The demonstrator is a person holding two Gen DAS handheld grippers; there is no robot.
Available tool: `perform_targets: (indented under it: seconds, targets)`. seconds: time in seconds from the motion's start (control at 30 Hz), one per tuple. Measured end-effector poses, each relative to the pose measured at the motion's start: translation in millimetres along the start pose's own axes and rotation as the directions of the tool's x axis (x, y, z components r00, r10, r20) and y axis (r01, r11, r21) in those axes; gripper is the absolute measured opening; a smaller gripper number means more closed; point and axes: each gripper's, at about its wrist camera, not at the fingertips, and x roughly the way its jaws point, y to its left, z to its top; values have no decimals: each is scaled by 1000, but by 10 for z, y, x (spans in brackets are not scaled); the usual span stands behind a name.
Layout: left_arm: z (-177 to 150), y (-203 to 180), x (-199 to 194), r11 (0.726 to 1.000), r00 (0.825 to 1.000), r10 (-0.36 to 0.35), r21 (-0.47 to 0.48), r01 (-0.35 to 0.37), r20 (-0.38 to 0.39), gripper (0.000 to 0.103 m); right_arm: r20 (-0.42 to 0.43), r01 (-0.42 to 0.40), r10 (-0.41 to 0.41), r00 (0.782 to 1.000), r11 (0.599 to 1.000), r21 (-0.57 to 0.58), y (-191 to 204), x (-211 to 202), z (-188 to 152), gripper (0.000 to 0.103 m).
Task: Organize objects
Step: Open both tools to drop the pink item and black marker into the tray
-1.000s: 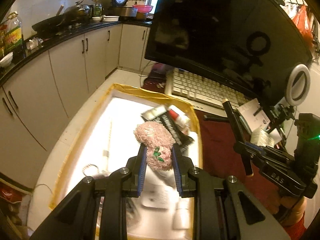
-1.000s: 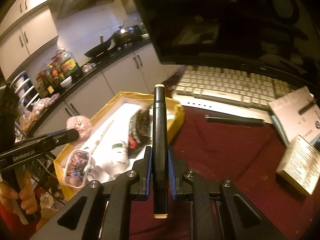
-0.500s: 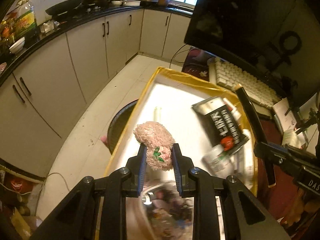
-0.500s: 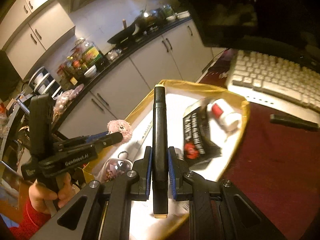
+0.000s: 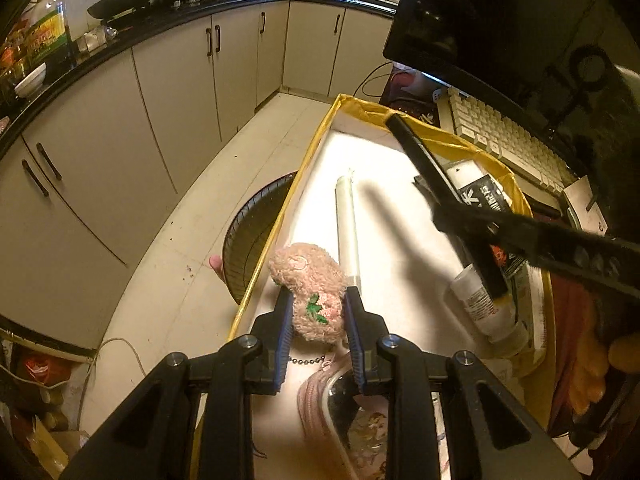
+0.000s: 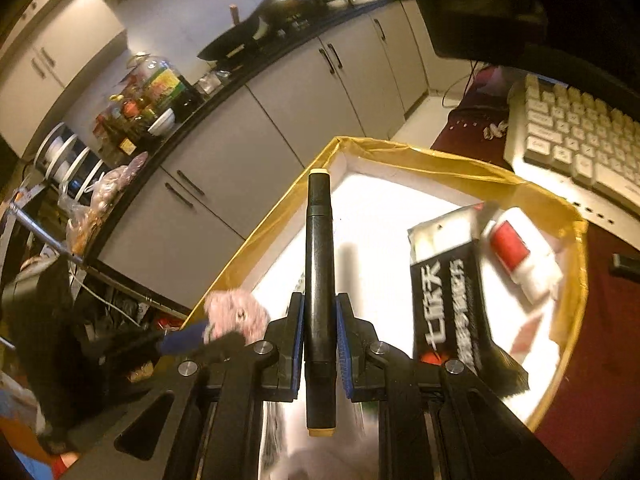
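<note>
The left gripper [image 5: 317, 312] is clamped on a pink plush [image 5: 310, 288] with a green leaf mark, held over the near left part of the box [image 5: 304, 168]. Only this view shows what lies under it: a pink pouch [image 5: 352, 412] with a clear window and a bead chain, and beyond the plush a long white tube [image 5: 347, 226] lying on the box floor. At the right side a white bottle [image 5: 486, 312] rests by the wall; its print is too small to read.

The right gripper [image 6: 319, 336] is closed on a black marker [image 6: 319, 280] with cream ends, pointing away over the box. This view alone shows the black pack [image 6: 450, 304] face on, with large white Chinese characters I cannot make out, and a white item with a red label [image 6: 516, 248] beside it. Past the box stands a keyboard [image 6: 576, 140]; farther off, the kitchen counter [image 6: 224, 80] holds jars and a pan.
</note>
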Motion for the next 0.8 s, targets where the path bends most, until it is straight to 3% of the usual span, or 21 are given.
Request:
perform_targets:
  seconds: [0.3, 0.57, 0.67, 0.73, 0.8]
  targets:
    - [-22, 29, 26, 1000, 1000, 17, 12, -17, 3, 25, -69, 37, -34, 997, 998, 41, -167, 352, 1, 16]
    - [-32, 1, 14, 999, 1000, 31, 18, -31, 6, 33, -55, 47, -45, 997, 999, 24, -188, 299, 12, 17]
    - [-34, -19, 9, 1000, 1000, 16, 11, -16, 0, 42, -42, 44, -43, 998, 999, 23, -183, 259, 8, 36]
    - [-38, -50, 7, 1000, 1000, 12, 18, -12, -4, 49, -17, 43, -42, 999, 998, 37, -192, 199, 2, 56]
    - [-44, -96, -9, 999, 1000, 23, 30, -23, 0, 54, 13, 48, -49, 999, 998, 35, -182, 111, 0, 56]
